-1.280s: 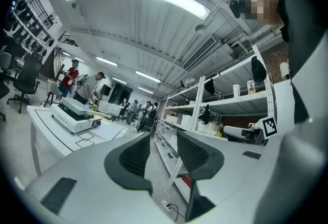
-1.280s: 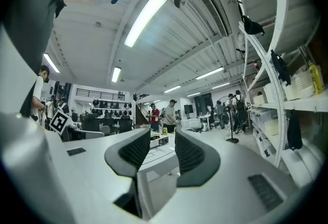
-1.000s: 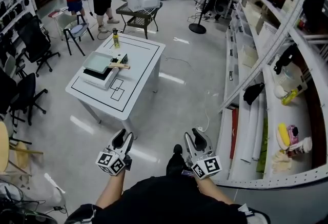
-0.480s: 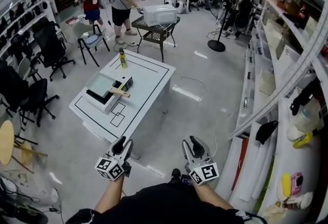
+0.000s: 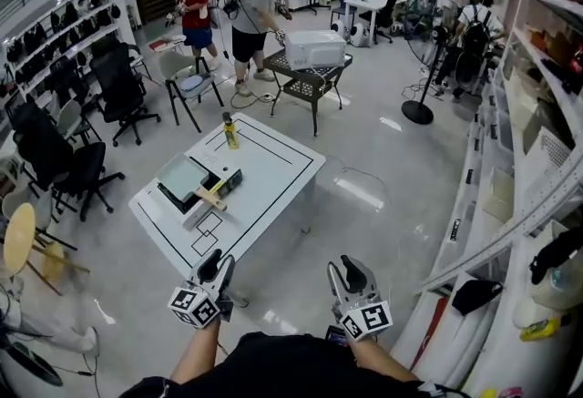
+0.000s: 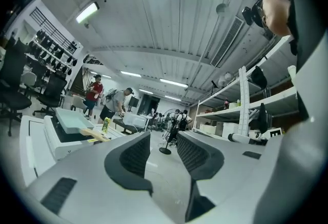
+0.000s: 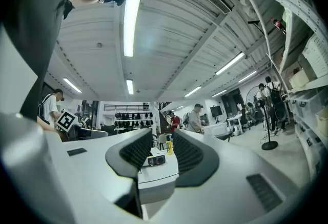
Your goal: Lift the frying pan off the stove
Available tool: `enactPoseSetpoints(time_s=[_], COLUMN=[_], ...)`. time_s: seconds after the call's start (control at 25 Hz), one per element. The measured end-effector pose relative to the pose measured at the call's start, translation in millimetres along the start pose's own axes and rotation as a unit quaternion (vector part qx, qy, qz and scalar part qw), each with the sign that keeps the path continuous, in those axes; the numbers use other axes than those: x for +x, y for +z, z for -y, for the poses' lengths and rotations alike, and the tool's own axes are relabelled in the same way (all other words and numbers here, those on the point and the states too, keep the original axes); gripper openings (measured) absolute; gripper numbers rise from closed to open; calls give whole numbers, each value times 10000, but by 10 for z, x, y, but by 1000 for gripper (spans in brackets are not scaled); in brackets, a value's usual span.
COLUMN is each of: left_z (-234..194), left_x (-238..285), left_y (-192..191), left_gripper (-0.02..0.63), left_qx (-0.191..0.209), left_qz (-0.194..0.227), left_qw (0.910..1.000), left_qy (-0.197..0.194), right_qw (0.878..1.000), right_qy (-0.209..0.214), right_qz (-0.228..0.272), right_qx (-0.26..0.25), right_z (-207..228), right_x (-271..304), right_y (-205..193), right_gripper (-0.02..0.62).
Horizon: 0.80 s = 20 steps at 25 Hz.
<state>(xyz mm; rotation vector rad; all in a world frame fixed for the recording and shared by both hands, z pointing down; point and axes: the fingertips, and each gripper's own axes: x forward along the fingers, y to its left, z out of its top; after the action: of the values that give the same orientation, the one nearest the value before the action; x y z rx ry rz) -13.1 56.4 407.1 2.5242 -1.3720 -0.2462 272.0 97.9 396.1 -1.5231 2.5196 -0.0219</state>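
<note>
A pale green square frying pan [image 5: 180,176] with a wooden handle [image 5: 211,199] rests on a portable stove [image 5: 217,184] on a white table [image 5: 273,170], a few steps ahead of me. Both grippers are held low in front of my body, well short of the table. My left gripper [image 5: 219,263] is open and empty; its own view shows the pan [image 6: 72,118] far off at the left. My right gripper [image 5: 346,270] is also open and empty, and the stove [image 7: 156,160] shows small between its jaws in the right gripper view.
A yellow bottle [image 5: 230,132] stands at the table's far corner. Black office chairs [image 5: 68,164] line the left side. A black mesh table with a white microwave [image 5: 314,50] stands beyond, with people near it. Shelving [image 5: 537,205] runs along the right; a fan stand [image 5: 419,105] is behind.
The table with the stove and pan has come nearer and lower in the head view as I walk toward it. Both grippers stay open, held in front of me.
</note>
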Motion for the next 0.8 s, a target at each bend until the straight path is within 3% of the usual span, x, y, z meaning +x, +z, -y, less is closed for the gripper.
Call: enactPoseSetpoints(time_s=[0.4,0.64,0.8], left_z=[-315,-819,-1190], left_x=[502,774,918], left_y=[-75,-92,1], left_gripper=[167,167,167], left_qx=[-71,-225,-282], left_qz=[40,77,194], left_qw=[9984,9958,9920], left_qy=[553,888,1213], right_qw=[9988,9977,9950], right_qy=[401,568,910], right_qz=[-217,-276,-367], right_qx=[168,230,185], right_z=[581,772,826], right_x=[635,1267,1849], right_y=[-227,-355,-424], right_gripper=[141,141,141])
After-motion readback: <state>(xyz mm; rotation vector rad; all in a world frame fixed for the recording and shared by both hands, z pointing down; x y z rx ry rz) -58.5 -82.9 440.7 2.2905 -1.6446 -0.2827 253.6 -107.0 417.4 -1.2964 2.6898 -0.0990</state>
